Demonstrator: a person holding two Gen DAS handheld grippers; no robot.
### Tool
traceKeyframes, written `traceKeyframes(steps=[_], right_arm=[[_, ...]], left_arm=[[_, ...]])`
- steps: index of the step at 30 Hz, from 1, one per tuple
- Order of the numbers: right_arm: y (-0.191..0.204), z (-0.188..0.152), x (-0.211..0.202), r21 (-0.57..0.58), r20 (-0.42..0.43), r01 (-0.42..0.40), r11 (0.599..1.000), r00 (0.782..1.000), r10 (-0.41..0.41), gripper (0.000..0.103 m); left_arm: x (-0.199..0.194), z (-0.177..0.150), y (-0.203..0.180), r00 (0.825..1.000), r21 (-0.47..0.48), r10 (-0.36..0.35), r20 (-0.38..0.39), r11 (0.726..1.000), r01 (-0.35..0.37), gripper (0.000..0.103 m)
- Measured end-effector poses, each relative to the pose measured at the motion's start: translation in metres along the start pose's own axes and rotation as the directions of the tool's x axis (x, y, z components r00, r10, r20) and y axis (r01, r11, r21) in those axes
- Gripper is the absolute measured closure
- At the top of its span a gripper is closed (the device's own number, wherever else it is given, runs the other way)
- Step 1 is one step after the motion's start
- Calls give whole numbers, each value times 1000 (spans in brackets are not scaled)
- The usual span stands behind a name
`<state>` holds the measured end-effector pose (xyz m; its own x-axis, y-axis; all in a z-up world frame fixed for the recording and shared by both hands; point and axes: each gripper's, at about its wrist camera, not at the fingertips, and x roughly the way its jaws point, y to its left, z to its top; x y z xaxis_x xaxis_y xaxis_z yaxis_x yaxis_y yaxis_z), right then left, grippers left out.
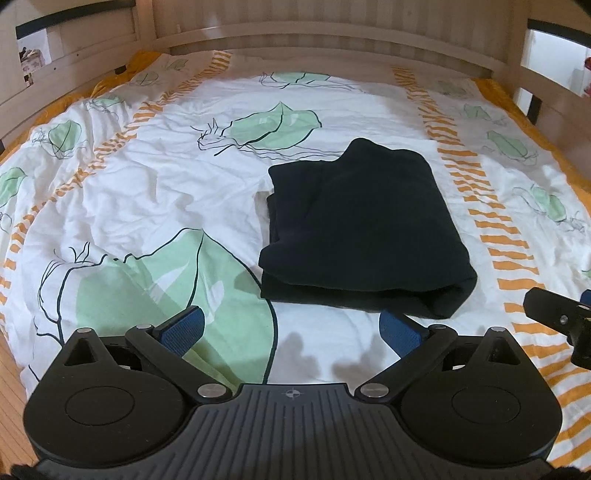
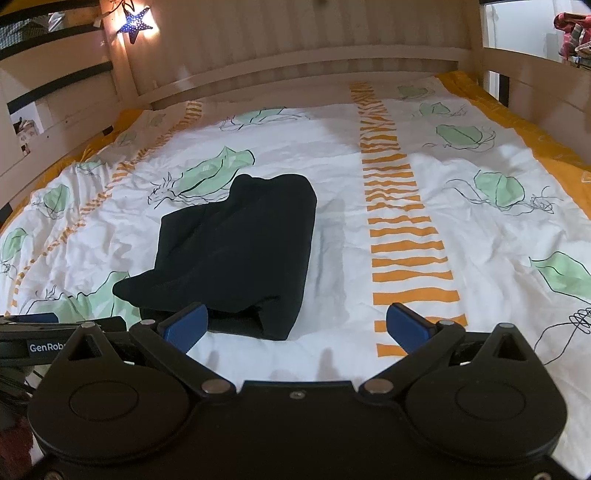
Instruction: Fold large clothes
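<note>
We hold both grippers, left gripper (image 1: pixel 291 328) and right gripper (image 2: pixel 297 326), fingers apart, gripping nothing; the folded black garment (image 1: pixel 364 229) lies on the bed (image 1: pixel 147 184) at twelve o'clock.

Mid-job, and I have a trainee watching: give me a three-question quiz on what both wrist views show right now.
1. True or false: the left tool is shut on the dark garment.
2. Multiple choice: the garment lies on A) a bare wooden floor, B) a leaf-print duvet, C) a chair.
3. Fill in: in the right wrist view, a lit ___-shaped lamp hangs on the bed frame at upper left.

Key: 1 false, both it and the right tool are open and hold nothing; 2 B; 3 star.
</note>
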<state>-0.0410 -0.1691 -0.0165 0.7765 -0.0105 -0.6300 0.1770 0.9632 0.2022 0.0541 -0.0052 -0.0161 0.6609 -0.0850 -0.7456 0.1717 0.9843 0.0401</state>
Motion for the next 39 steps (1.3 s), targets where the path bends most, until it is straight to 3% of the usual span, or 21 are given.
traceKeyframes(steps=[39], right_arm=[[3, -4, 14, 1, -58, -7, 1000, 998, 7, 1]], left_arm=[[10, 0, -5, 999, 29, -7, -35, 1000, 8, 0]])
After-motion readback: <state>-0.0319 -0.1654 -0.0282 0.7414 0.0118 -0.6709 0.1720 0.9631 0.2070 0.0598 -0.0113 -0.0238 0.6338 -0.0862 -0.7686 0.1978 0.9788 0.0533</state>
